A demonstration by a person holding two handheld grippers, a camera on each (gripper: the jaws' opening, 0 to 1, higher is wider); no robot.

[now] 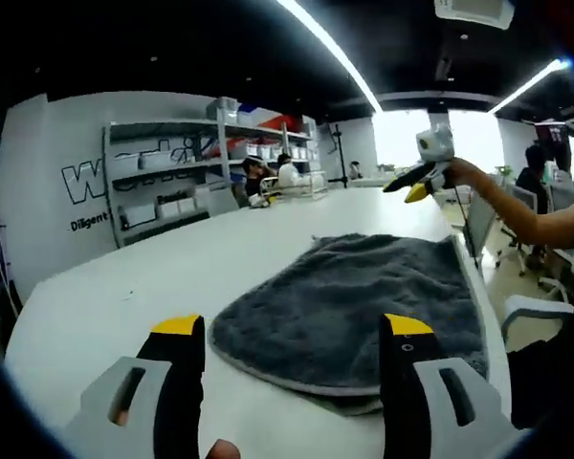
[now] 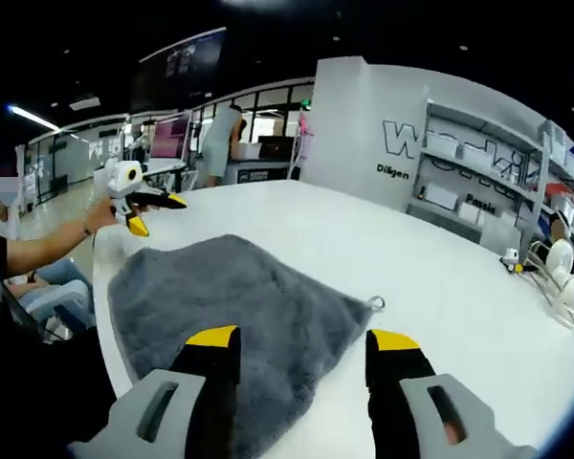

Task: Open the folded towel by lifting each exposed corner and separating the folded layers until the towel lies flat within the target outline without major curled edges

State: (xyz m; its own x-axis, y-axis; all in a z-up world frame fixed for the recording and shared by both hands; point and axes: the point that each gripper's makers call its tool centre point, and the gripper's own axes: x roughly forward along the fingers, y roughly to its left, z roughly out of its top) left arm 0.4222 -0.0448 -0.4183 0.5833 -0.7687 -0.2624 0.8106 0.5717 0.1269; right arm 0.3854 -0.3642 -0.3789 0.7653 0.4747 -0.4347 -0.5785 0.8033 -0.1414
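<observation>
Dark grey fluffy towel (image 1: 364, 306) is spread on white table (image 1: 172, 277); left gripper (image 1: 292, 330) and right gripper (image 2: 301, 339) are held spread, nothing gripped.

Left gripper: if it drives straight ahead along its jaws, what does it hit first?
Probably the grey fluffy towel: its near hem lies on the white table just ahead of the open left gripper. Depth is unclear, and the height above the table.

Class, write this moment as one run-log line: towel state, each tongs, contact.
towel: grey, spread on white table | left tongs: open, near edge, empty | right tongs: open, above towel, empty | contact: none visible
</observation>
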